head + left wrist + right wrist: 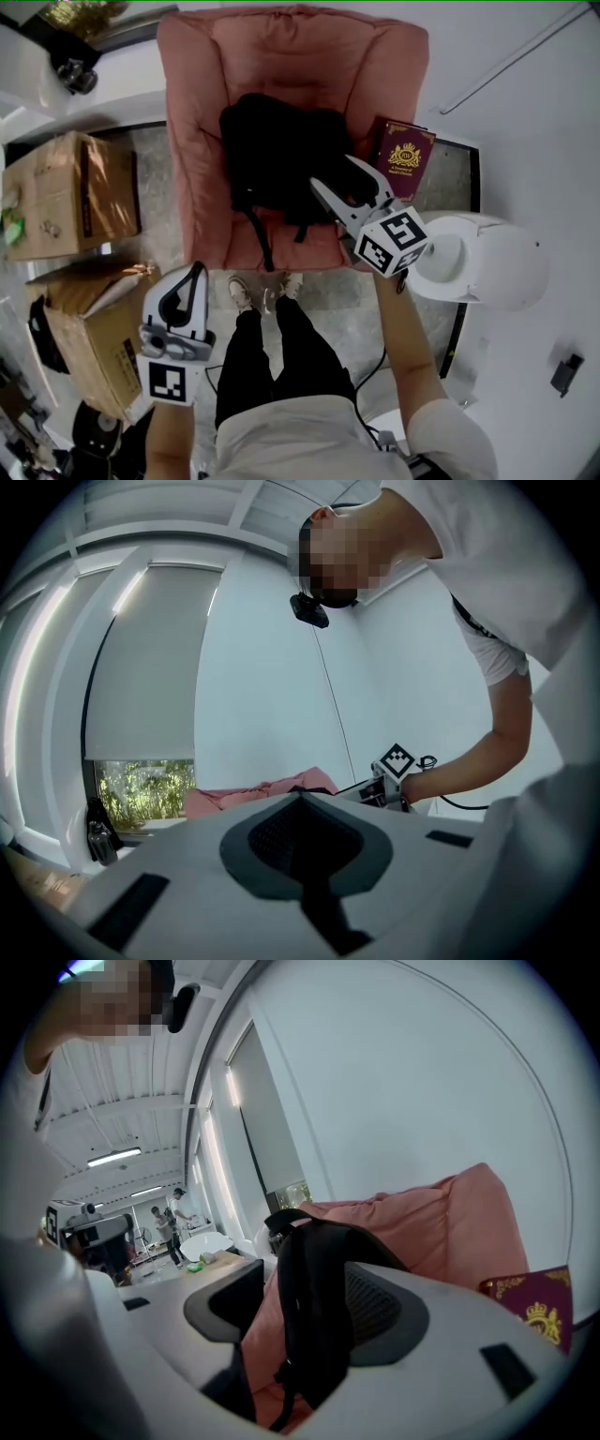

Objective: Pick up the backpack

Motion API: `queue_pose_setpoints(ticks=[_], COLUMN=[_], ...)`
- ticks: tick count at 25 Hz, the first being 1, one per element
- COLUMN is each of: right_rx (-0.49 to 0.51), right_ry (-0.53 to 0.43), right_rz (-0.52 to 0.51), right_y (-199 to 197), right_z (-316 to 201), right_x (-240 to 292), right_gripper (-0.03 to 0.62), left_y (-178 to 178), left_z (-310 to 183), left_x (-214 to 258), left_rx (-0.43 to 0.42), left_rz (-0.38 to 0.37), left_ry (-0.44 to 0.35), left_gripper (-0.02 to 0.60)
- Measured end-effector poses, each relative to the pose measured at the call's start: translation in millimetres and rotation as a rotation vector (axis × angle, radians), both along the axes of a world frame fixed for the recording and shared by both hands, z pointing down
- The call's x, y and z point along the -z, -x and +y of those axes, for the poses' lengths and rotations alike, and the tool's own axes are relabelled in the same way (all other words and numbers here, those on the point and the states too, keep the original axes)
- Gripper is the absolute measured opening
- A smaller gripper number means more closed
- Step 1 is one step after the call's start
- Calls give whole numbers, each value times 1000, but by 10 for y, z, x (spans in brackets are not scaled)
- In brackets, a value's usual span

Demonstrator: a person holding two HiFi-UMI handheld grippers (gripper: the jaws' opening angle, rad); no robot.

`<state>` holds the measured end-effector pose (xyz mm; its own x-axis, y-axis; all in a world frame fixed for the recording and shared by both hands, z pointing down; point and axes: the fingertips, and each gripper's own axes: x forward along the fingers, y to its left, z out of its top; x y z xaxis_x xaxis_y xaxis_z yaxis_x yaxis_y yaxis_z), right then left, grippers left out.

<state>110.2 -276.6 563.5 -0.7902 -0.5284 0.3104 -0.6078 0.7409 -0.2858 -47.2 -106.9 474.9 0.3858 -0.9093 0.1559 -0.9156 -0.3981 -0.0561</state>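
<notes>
Backpack (277, 155) on armchair (192, 141) lies just before right gripper (334, 172).

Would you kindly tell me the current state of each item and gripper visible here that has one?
Backpack: lying slumped on the armchair seat, ungripped, a strap hanging over the front edge.
Right gripper: open, jaws wide apart, aimed at the backpack.
Left gripper: shut, empty, clear of the armchair.
Burgundy booklet: closed, cover up.
Lower cardboard box: top flap raised.
</notes>
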Motion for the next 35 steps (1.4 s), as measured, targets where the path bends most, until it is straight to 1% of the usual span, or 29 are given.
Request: queue_pose_setpoints(ticks=[3, 6, 11, 14, 21, 24, 26, 28, 32, 35], right_rx=[-6, 23, 67, 97, 198, 204, 196, 194, 199, 207], right_ry=[17, 36, 42, 24, -17, -9, 17, 22, 5, -34], right_rz=[14, 15, -32, -47, -95, -126, -174, -199, -196, -152], right_y=[42, 125, 290, 409, 673, 720, 730, 750, 799, 839], right_z=[-168, -258, -345, -389, -453, -493, -493, -494, -530, -560], right_x=[-173, -287, -296, -270, -256, -227, -153, -97, -75, -133], right_gripper=[285, 287, 281, 270, 270, 262, 261, 261, 261, 261], left_y=[-23, -52, -14, 39, 119, 157, 208, 288, 405, 419], left_z=[-24, -63, -125, -120, -130, -121, -106, -114, -113, -92], left_x=[-136, -195, -219, -241, -266, -287, -289, -276, -255, -258], left_rx=[0, 2, 16, 34, 68, 80, 101, 129, 164, 175], left_rz=[3, 10, 18, 19, 17, 6, -1, -2, -5, -4], left_ry=[28, 36, 36, 44, 54, 65, 71, 68, 62, 64], left_gripper=[11, 11, 11, 11, 11, 11, 11, 11, 11, 11])
